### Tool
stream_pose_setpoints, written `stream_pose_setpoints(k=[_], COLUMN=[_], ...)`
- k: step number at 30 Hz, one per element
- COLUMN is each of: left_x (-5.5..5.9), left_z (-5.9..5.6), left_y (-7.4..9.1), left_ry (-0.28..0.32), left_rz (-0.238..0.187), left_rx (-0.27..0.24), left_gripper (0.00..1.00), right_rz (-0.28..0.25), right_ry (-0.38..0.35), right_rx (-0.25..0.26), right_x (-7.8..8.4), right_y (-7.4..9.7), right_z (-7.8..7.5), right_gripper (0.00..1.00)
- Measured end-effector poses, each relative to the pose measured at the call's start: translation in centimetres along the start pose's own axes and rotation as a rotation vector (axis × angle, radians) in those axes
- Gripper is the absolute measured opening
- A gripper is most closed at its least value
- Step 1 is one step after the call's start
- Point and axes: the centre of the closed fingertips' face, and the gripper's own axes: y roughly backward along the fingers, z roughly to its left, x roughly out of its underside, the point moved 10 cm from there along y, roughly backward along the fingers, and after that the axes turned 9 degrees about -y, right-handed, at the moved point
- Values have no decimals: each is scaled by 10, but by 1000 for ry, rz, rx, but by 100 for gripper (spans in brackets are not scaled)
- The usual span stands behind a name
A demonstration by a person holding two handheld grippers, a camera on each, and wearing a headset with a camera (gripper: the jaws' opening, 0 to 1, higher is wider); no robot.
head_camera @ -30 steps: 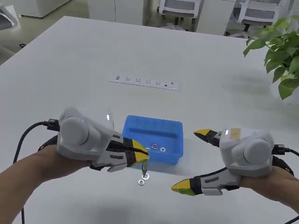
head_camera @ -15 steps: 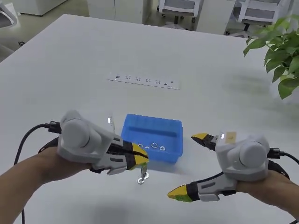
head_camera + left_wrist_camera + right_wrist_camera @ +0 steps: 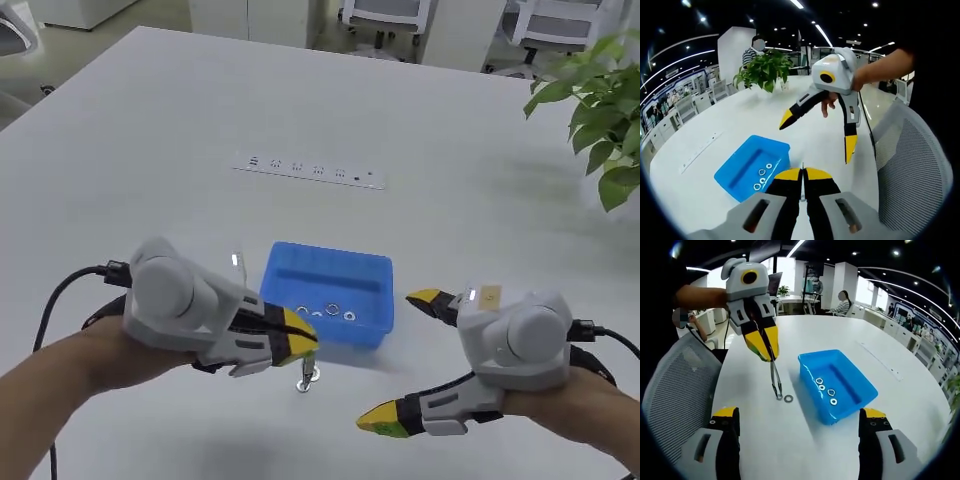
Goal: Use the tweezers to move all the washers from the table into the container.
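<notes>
Right hand-held gripper [image 3: 396, 361] drifted leftward; tweezers [image 3: 775, 382] point tips-down beside washer [image 3: 788, 398].

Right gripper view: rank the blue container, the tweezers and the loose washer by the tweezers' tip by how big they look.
1. blue container
2. tweezers, long but thin
3. loose washer, clearly smallest

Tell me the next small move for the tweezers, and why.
Probably nudge the tweezers sideways so their tips straddle the washer, then pinch its rim. The left gripper is shut on the tweezers, whose tips are down just beside that washer, and it lies on the table outside the container.
</notes>
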Motion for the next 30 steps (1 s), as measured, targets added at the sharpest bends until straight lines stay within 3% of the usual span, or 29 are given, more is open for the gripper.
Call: stream_pose_setpoints(k=[10,19,30], left_x=[4,4,2], left_z=[-3,-4,-5], left_y=[-2,-1,-2], left_ry=[6,-5,-27], left_rz=[2,15,20], left_rx=[3,6,24], left_gripper=[5,5,5], right_rz=[2,-3,32], right_ry=[23,73,179], right_rx=[-21,-61,-178], right_x=[-2,-6,-14], right_y=[-3,-10,-25], right_z=[3,6,11], right_gripper=[100,91,67])
